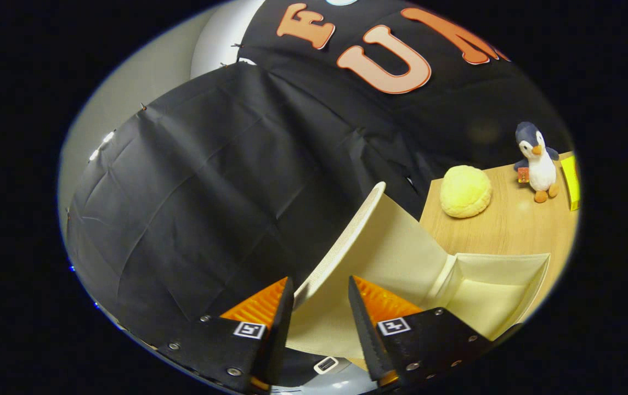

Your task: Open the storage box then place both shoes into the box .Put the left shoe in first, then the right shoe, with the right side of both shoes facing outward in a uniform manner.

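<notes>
Booth wall (209,181): black cloth, creased, takes up most of what lies beyond your fingers. The whole scene sits rolled in the view, so you are holding the gripper tilted well off level.

Table (511,230): light wood top, off past your right finger, running up toward the cloth.

Storage box (489,285): cream fabric, open, its inside bare, resting on the table just beyond the right finger.

Lid (368,258): the box's cream flap is swung up and back from the box's near wall. Its free edge runs down between your two fingers.

Gripper (322,299): the fingers stand apart with a gap, the lid edge lying in that gap. It seems to meet the left finger's inner face; the right finger shows space on its side. Whether both press on it, you cannot tell from here.

Yellow round plush (465,191): on the table past the box, near the cloth.

Penguin toy (536,162): upright, beside the plush, farther along the table.

Yellow object (570,181): thin, just beside the penguin, cut off.
</notes>
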Tool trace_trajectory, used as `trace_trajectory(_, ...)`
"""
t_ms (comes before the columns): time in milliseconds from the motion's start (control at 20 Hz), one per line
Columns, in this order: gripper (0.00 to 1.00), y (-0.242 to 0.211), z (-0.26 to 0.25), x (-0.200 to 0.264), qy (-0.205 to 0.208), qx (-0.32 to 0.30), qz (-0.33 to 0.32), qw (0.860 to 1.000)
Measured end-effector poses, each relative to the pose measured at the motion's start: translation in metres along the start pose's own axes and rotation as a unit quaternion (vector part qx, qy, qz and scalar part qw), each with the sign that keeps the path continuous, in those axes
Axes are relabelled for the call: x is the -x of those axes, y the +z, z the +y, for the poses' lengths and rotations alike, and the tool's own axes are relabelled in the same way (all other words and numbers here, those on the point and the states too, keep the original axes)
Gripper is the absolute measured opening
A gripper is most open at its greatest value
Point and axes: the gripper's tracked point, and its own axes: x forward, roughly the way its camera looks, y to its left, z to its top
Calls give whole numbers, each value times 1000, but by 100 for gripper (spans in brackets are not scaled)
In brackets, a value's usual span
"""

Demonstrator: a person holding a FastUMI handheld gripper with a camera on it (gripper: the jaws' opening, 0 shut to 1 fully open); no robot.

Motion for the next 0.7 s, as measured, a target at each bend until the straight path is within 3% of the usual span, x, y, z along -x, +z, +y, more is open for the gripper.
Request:
trace_trajectory(100,77,-4,4,-1,1,9,5,1000)
trace_trajectory(200,85,-4,-5,7,-15,28,2,999)
trace_trajectory(450,89,-7,-61,52,-84,56,-13,995)
trace_trajectory(700,93,-20,-137,120,-181,56,-24,982)
